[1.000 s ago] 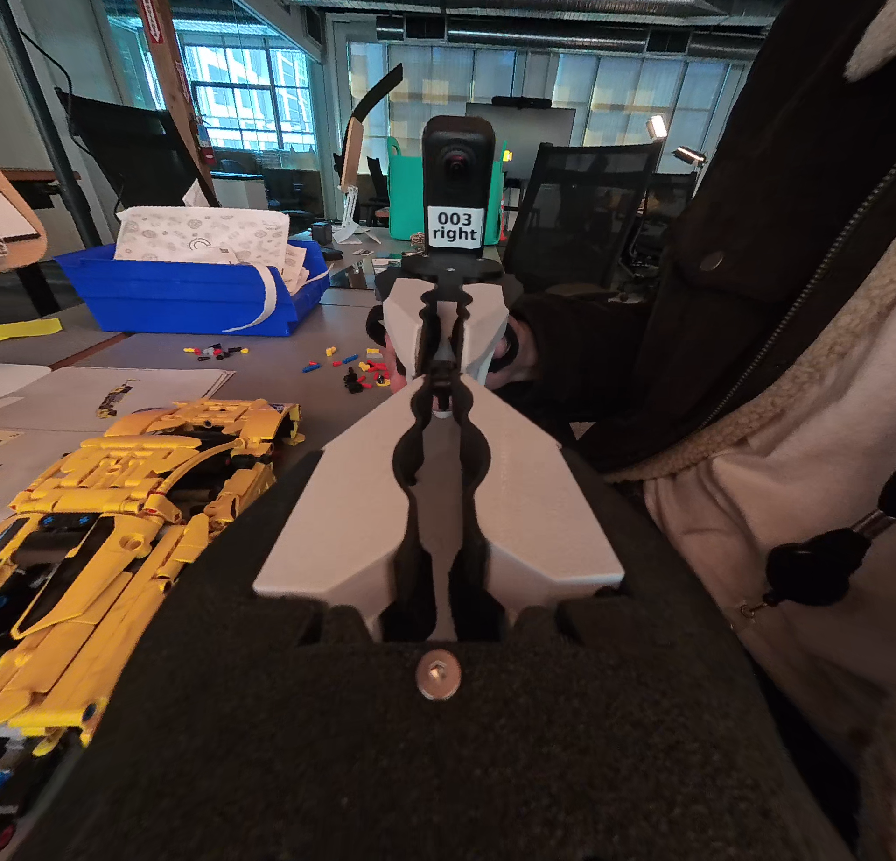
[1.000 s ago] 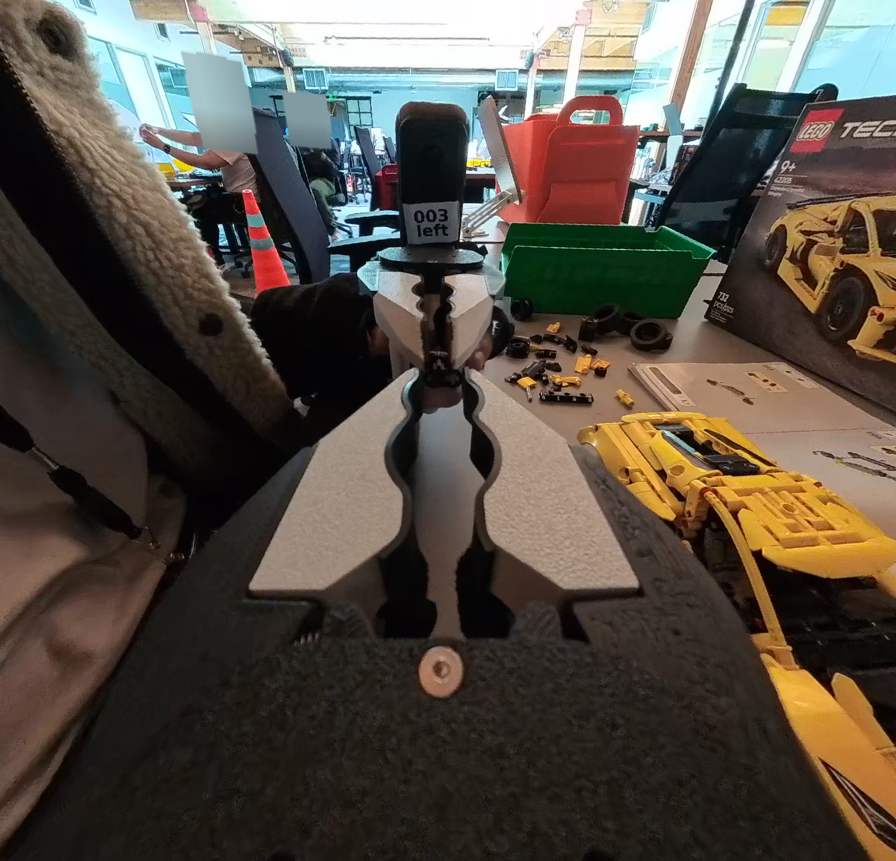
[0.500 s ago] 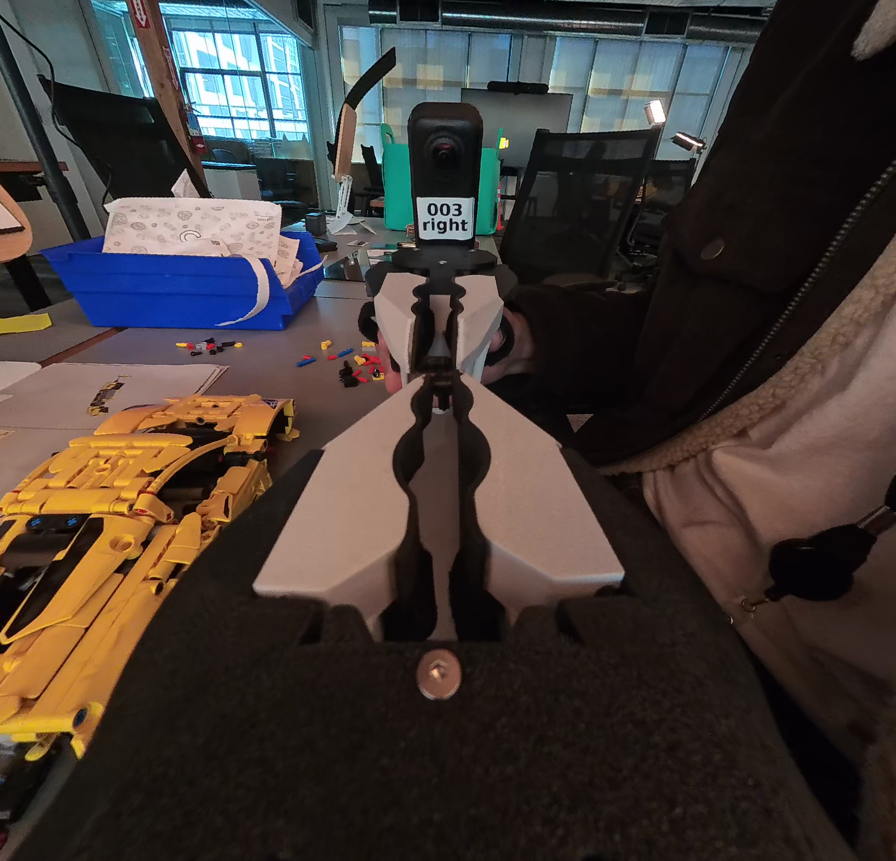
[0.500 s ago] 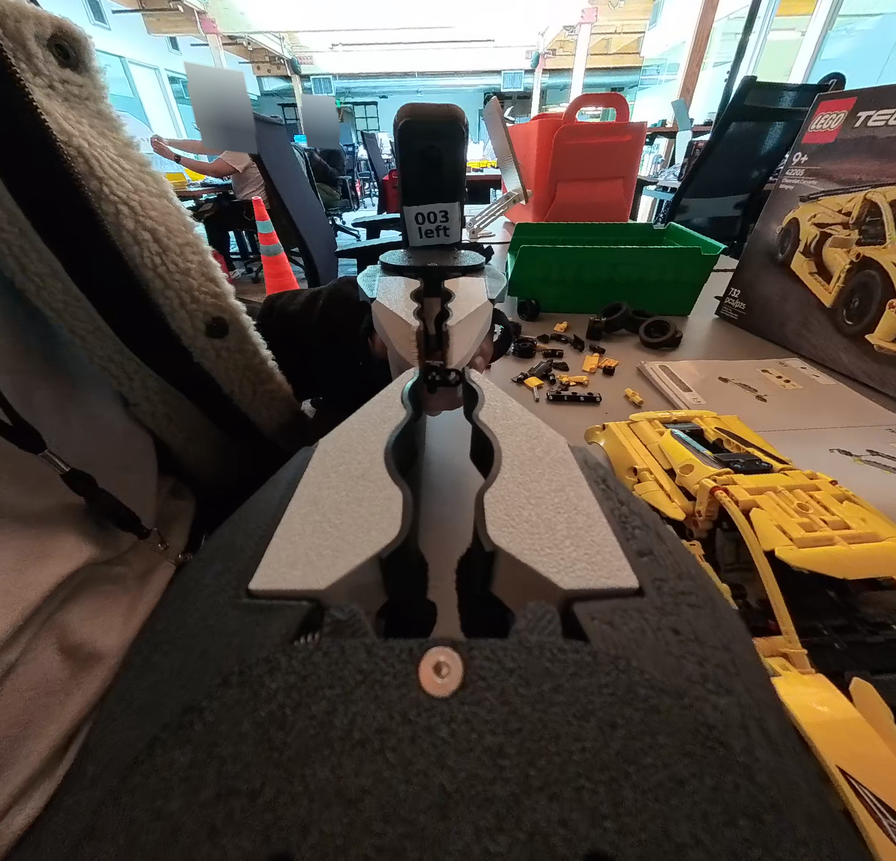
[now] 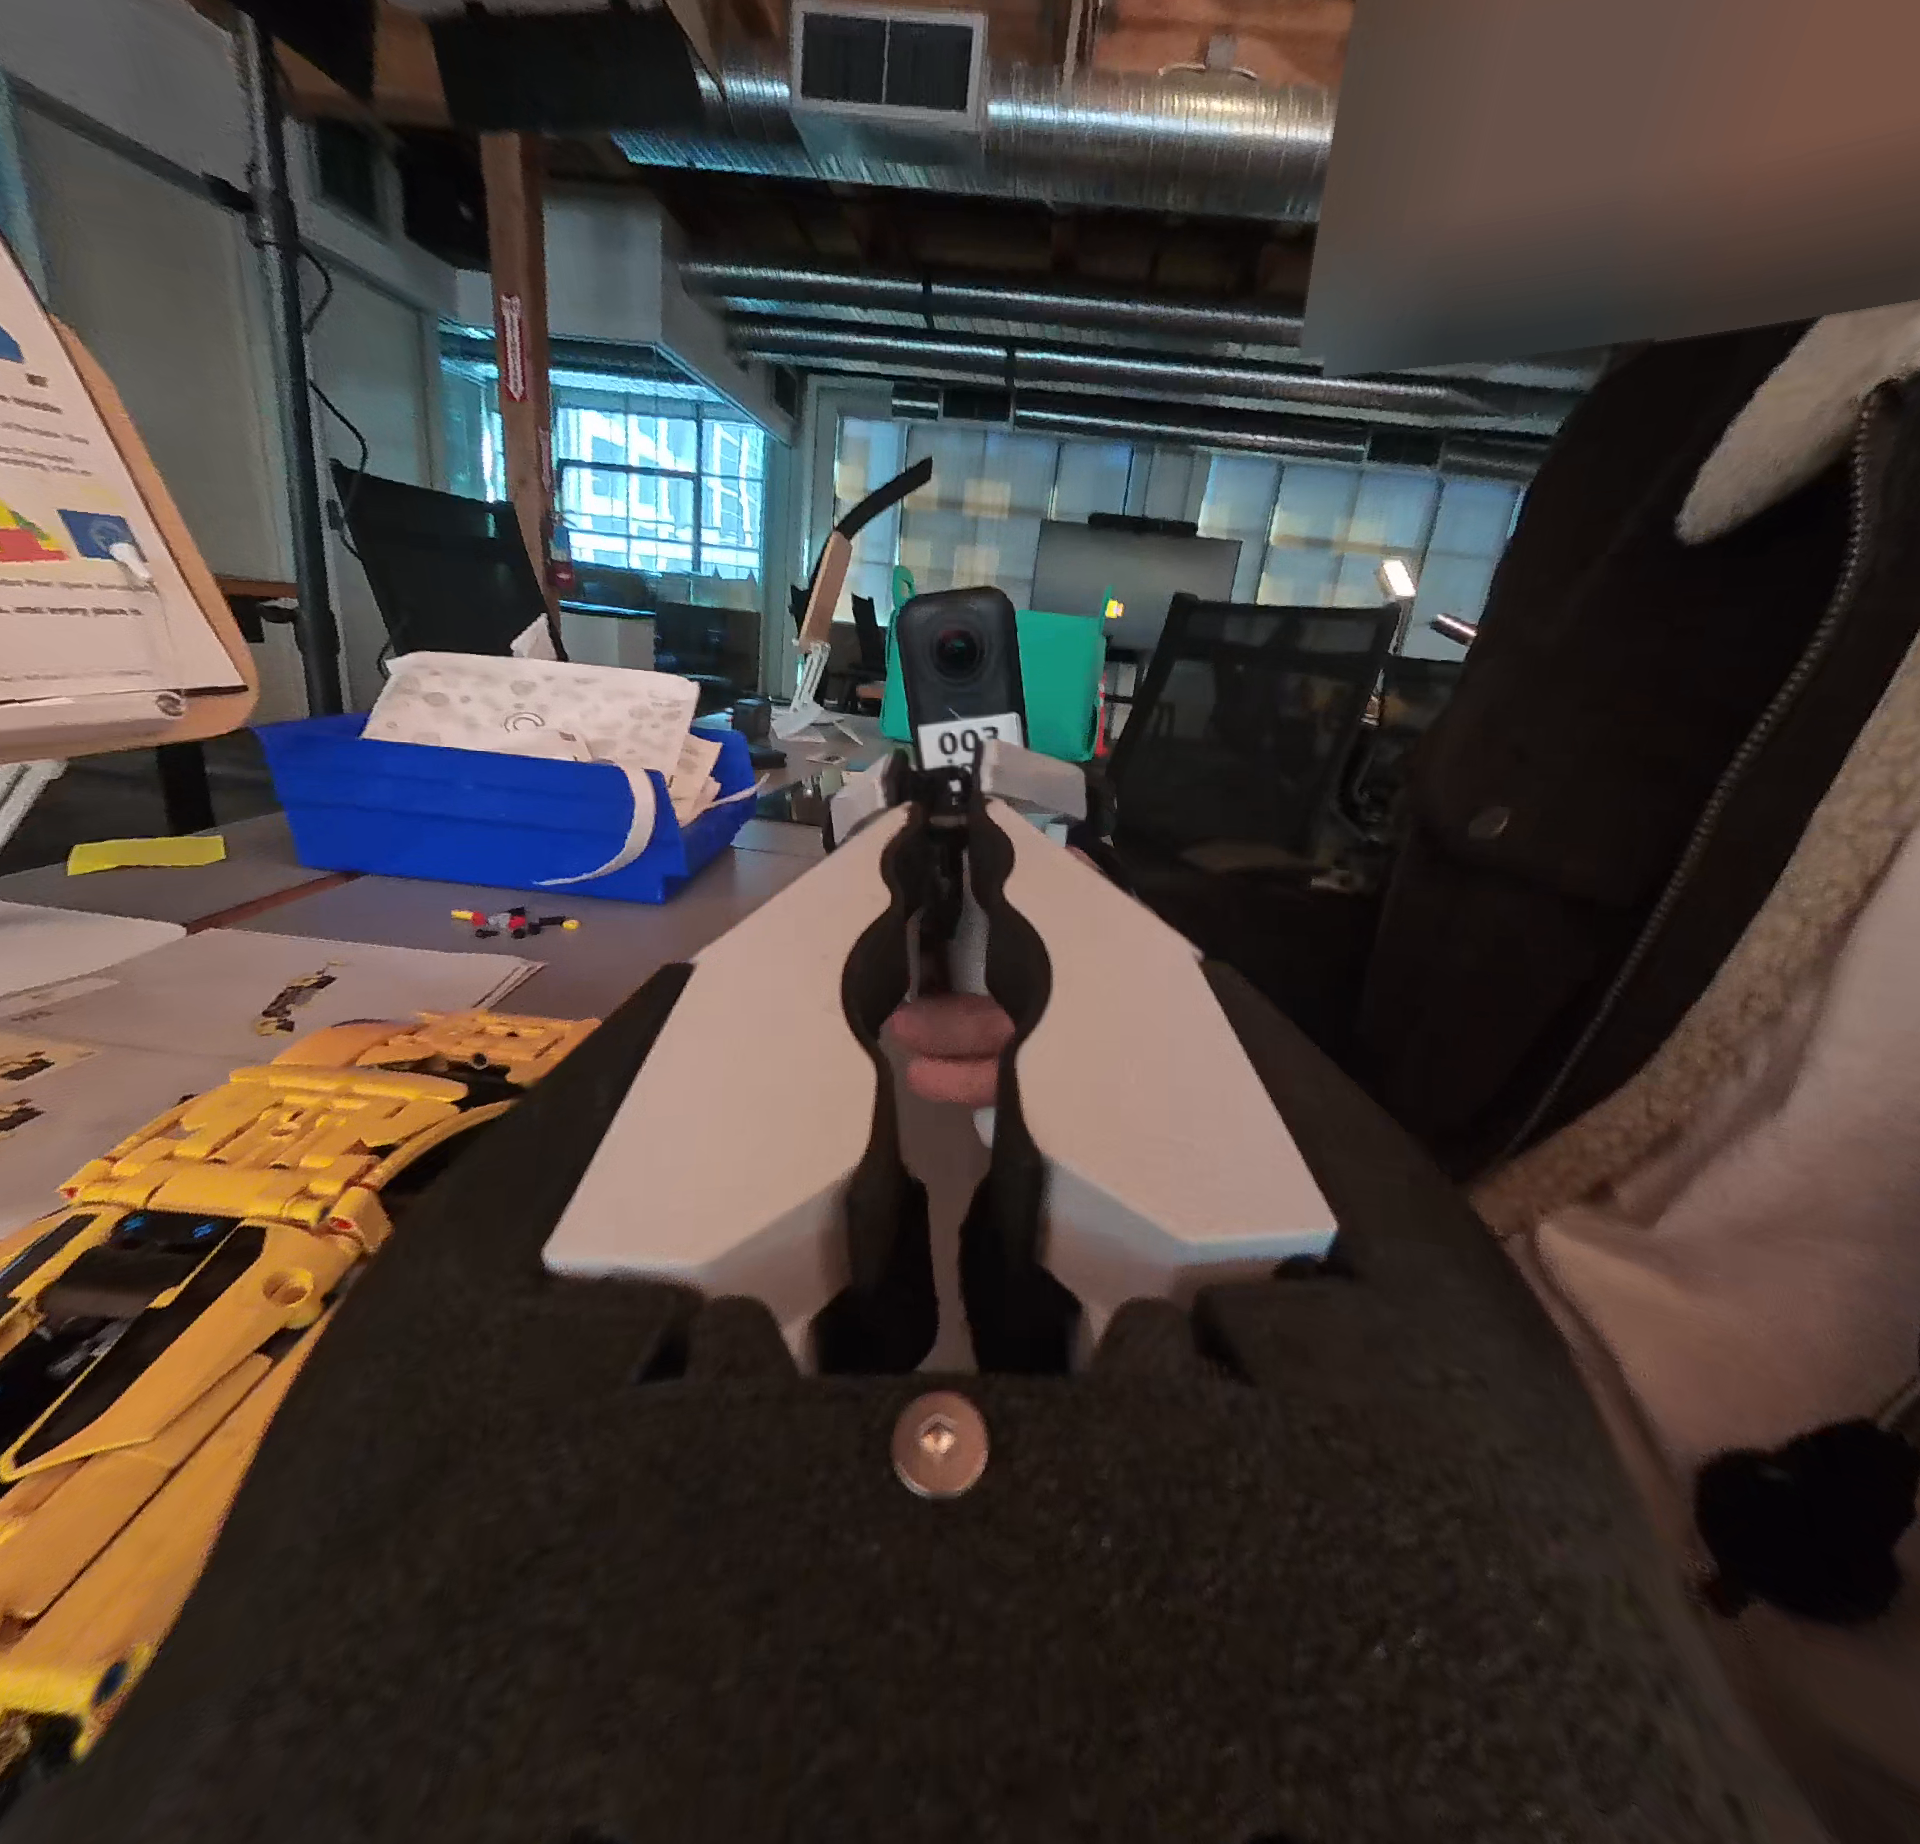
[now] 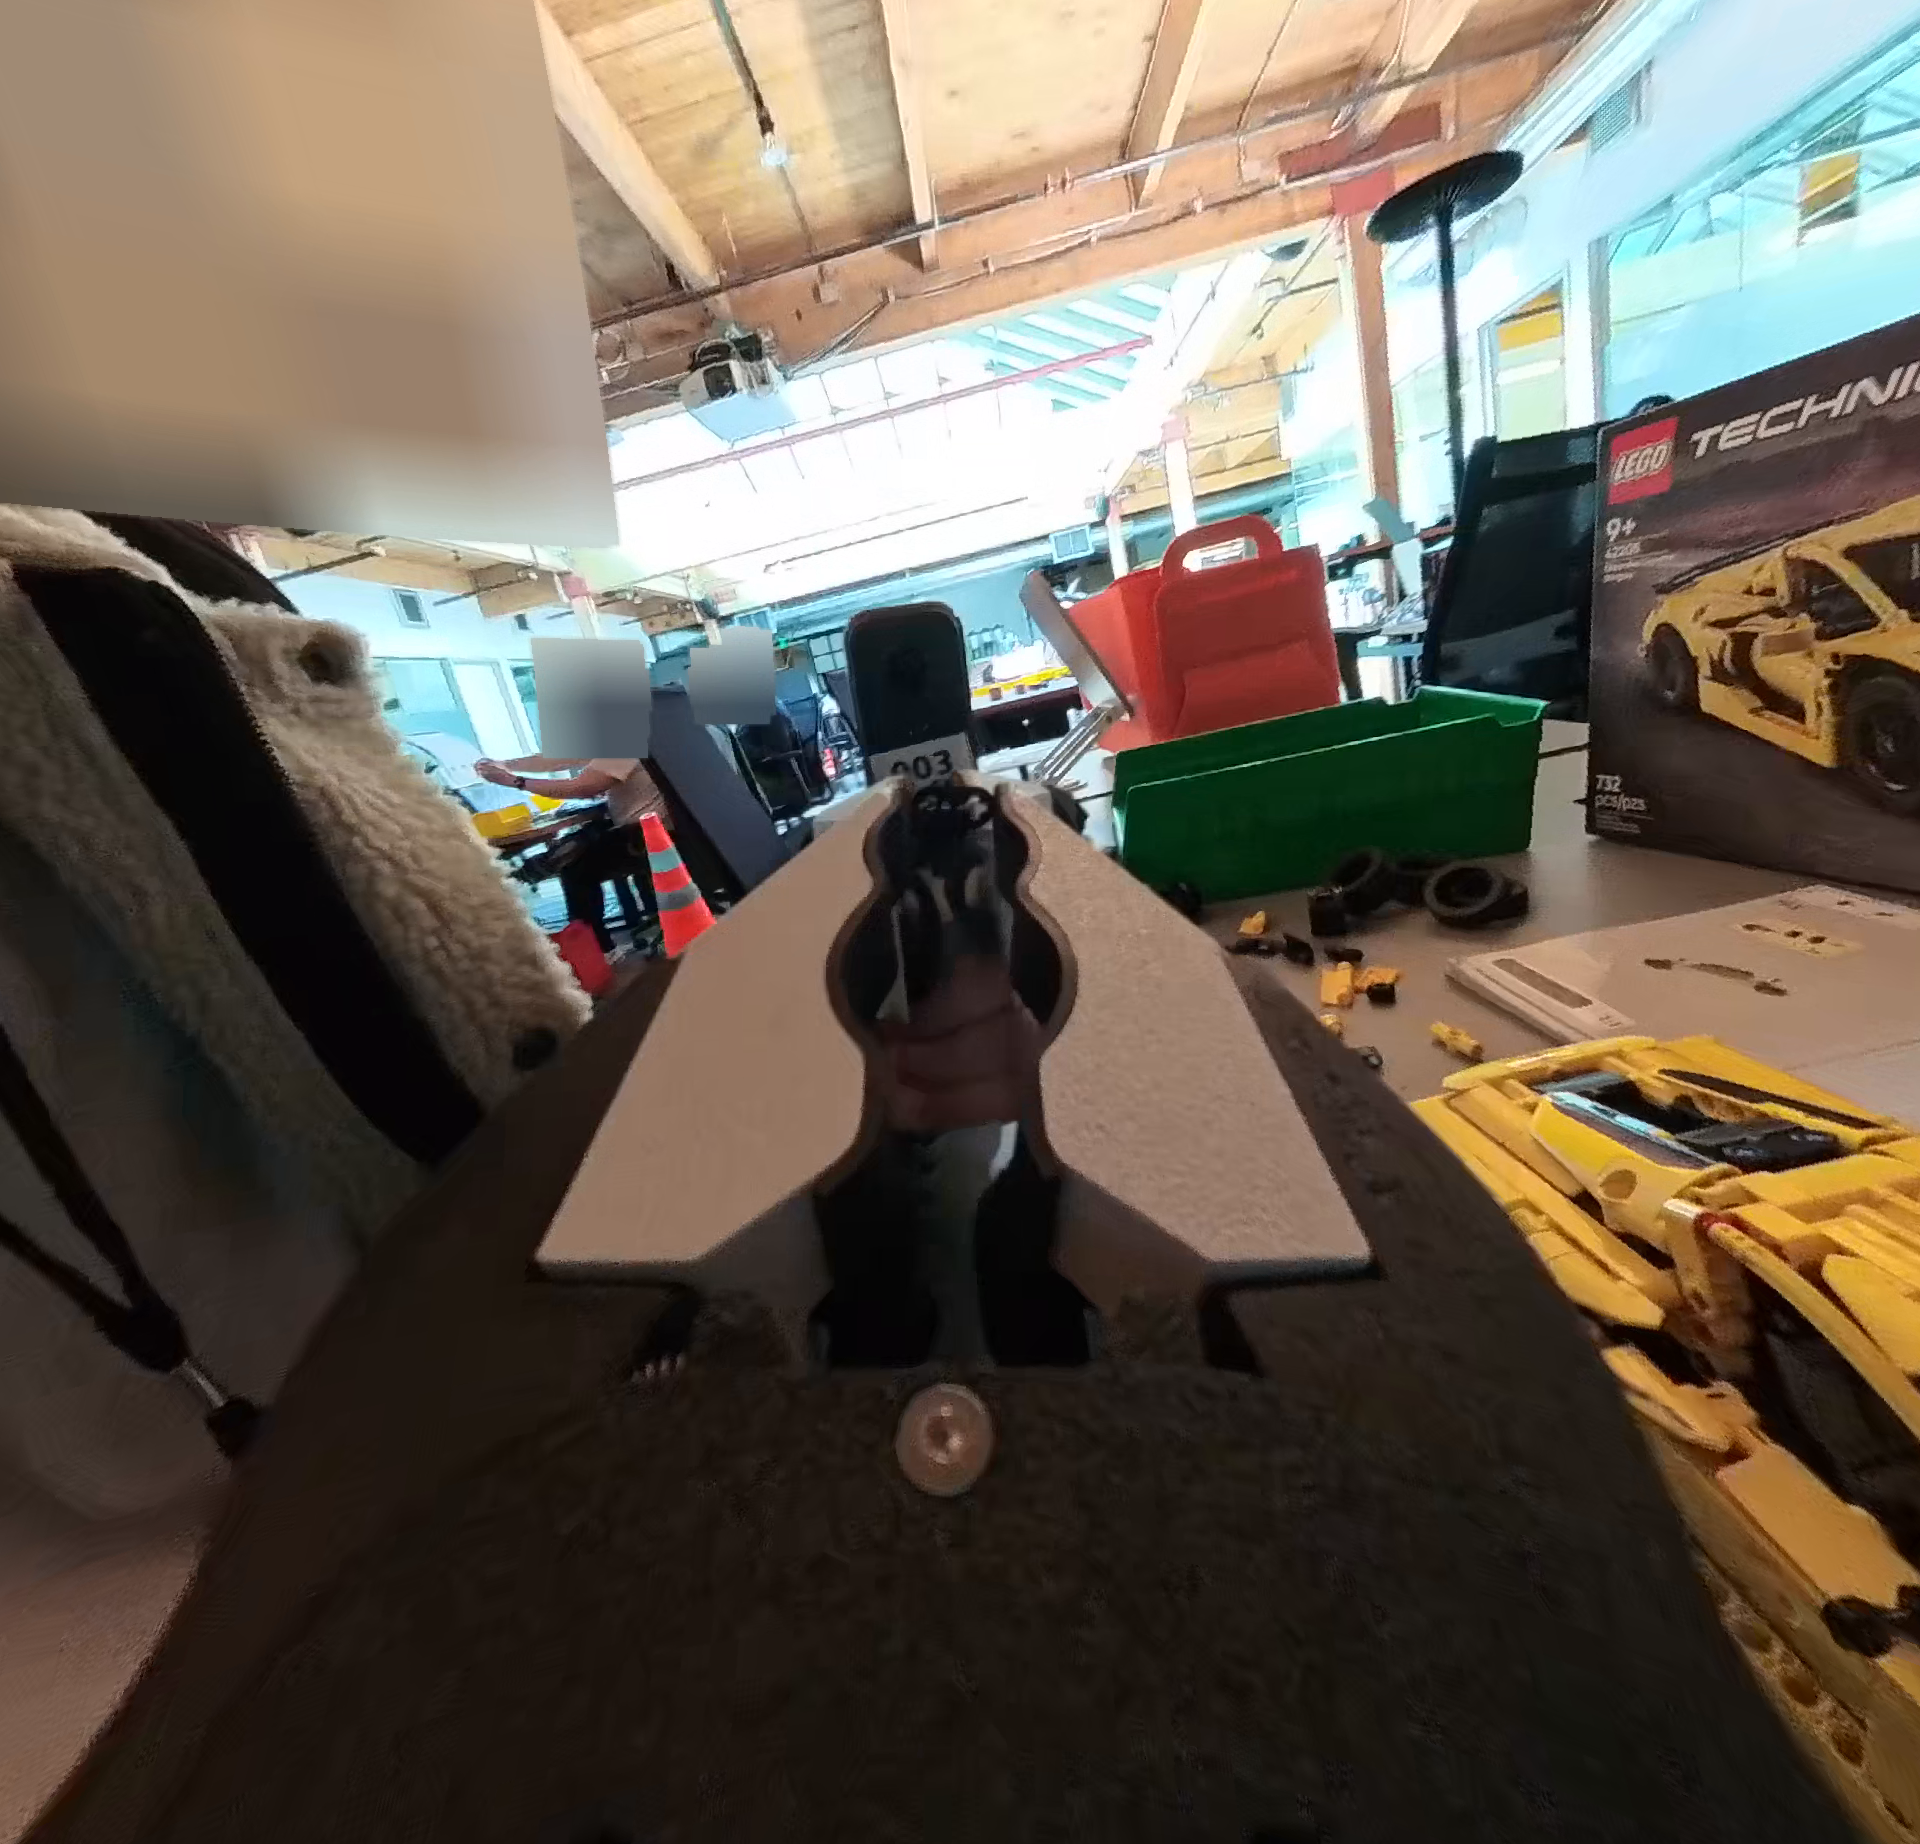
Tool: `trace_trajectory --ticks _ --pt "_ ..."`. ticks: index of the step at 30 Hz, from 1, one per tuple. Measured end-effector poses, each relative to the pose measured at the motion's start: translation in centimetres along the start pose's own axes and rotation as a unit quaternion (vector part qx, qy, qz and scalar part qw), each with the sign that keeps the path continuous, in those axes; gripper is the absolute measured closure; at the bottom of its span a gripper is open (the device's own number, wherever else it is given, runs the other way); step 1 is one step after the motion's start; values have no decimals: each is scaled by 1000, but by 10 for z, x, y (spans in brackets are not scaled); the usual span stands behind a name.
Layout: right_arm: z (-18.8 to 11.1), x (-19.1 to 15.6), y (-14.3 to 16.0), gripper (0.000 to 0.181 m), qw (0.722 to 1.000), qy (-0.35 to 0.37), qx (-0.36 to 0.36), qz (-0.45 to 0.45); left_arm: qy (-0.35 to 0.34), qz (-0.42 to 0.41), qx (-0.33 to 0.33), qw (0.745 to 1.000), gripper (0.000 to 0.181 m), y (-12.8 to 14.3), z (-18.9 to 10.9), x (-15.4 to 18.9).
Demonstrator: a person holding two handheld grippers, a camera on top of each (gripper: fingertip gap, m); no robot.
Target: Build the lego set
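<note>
Left gripper: we see its white jaws pressed together at the tips, pinching a small black Lego piece; the piece is partly hidden, so we cannot tell its shape.
Right gripper: its white jaws likewise meet at the tips on a small dark part; we cannot tell whether it is the same piece.
Gripper relation: the two grippers face each other tip to tip, held above the table edge, each with its black camera behind.
Task model: we find the partly built yellow Lego sports car on the grey table, to the left of the left gripper and to the right of the right gripper.
Loose parts: small black and yellow Lego pieces and black rubber tyres lie on the table before the green plastic bin; small red, yellow and black pieces lie near the blue plastic bin.
Documentation: white instruction sheets lie flat beside the car; the dark printed set box stands upright at the table's far side.
Operator: a dark jacket with pale fleece lining fills the side of each view.
</note>
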State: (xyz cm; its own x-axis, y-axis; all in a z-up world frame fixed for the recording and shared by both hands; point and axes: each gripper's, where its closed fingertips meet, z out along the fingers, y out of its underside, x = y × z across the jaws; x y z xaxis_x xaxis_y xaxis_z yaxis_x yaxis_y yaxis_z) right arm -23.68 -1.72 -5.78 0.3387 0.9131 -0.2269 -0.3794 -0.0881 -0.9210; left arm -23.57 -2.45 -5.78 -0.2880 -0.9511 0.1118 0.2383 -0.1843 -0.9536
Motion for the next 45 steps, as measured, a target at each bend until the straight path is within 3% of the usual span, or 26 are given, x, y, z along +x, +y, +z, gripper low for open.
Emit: trace_trajectory --ticks 11,15,17,21,27,45 --pt "-5 4 12 167 999 -7 -37 -6 2 -19 -41 999 175 14 -2 -2" --pt "-6 3 13 167 996 -40 -25 75 1 -5 -55 998 174 18 2 0" --pt "-2 1 24 167 997 -34 -57 34 -6 5 -91 996 175 32 8 0" --pt "0 3 15 167 999 -15 -41 -3 -25 15 -71 997 175 25 9 -2" --pt "-8 14 4 168 1000 -1 -20 17 -31 8 -52 998 174 18 2 -8" --pt "-6 7 10 167 999 -21 -24 38 -19 -6 -38 999 174 14 1 -5"
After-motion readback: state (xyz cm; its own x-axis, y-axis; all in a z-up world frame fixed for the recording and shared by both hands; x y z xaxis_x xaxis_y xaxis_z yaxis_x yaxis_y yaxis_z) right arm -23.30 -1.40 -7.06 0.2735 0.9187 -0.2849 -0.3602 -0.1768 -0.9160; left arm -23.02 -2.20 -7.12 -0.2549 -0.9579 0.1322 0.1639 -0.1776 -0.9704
